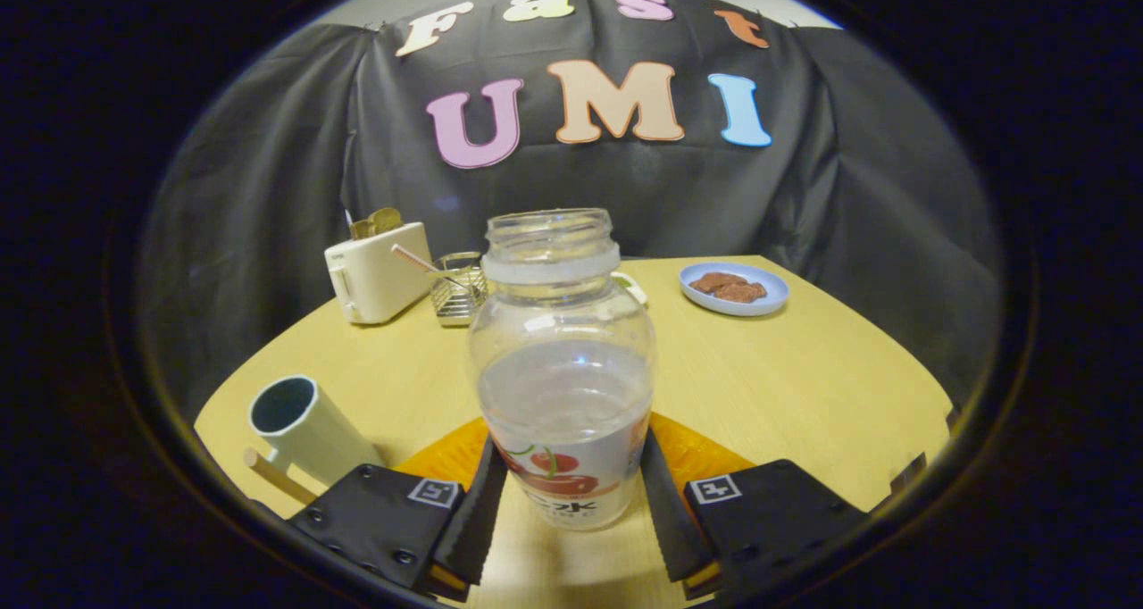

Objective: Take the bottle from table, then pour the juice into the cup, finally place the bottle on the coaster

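The tool (567, 502) holds the bottle (561, 368) between its two fingers, one pad pressed against each side of the labelled lower body, and the bottle stands upright with its mouth open (no cap on it). Pale liquid fills it to roughly the shoulder. Just beyond the fingers, behind the bottle's base, lies the orange coaster (696, 453); whether the bottle hangs a little above the counter (804, 386) or rests on it I cannot tell, since its base seems to sit short of the coaster. The cup (295, 421) stands off to the tool's left, near the left finger, its dark mouth open. Farther beyond are a toaster (375, 274), a wire rack (457, 287) and a blue plate (734, 289) with brown pieces on it. The chief risk, I judge, is slippage: the grip is low on a smooth, rounded, top-heavy body, so a tilt toward the cup could let the bottle swing or slide through the pads. An open, well-filled bottle may also slop over if it is swung across quickly, and the wide mouth could overshoot the cup's rim. Set down carelessly afterwards, it could land half on the coaster's edge and tip.
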`<state>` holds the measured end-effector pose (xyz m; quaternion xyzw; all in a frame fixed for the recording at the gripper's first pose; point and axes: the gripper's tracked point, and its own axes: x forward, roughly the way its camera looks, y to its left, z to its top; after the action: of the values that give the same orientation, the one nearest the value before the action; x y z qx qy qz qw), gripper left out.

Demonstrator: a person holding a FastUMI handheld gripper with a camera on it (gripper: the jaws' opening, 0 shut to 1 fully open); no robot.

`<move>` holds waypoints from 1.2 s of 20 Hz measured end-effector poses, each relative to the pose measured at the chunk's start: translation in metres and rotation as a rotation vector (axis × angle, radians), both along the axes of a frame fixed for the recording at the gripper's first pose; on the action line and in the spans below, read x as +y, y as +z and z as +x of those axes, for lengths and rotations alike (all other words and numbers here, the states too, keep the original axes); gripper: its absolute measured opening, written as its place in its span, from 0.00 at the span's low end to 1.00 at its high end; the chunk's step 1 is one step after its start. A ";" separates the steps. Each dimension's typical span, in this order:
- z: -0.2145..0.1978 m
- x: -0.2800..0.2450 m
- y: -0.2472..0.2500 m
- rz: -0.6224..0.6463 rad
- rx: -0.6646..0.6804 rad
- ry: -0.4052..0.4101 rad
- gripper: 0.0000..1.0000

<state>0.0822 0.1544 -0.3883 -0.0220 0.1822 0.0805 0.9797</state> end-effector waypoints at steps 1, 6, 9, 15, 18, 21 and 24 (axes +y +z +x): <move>-0.001 0.001 0.006 -0.017 0.002 0.016 0.78; -0.011 -0.006 0.031 -0.091 -0.007 0.092 0.78; -0.017 -0.012 0.040 -0.102 -0.006 0.118 0.78; -0.023 -0.018 0.057 -0.149 -0.006 0.194 0.78; -0.022 -0.021 0.071 -0.211 -0.024 0.215 0.78; -0.016 -0.020 0.084 -0.263 -0.042 0.222 0.78; -0.009 -0.013 0.092 -0.306 -0.064 0.212 0.78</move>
<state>0.0729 0.1415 -0.2966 -0.1924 0.1578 0.1539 0.9562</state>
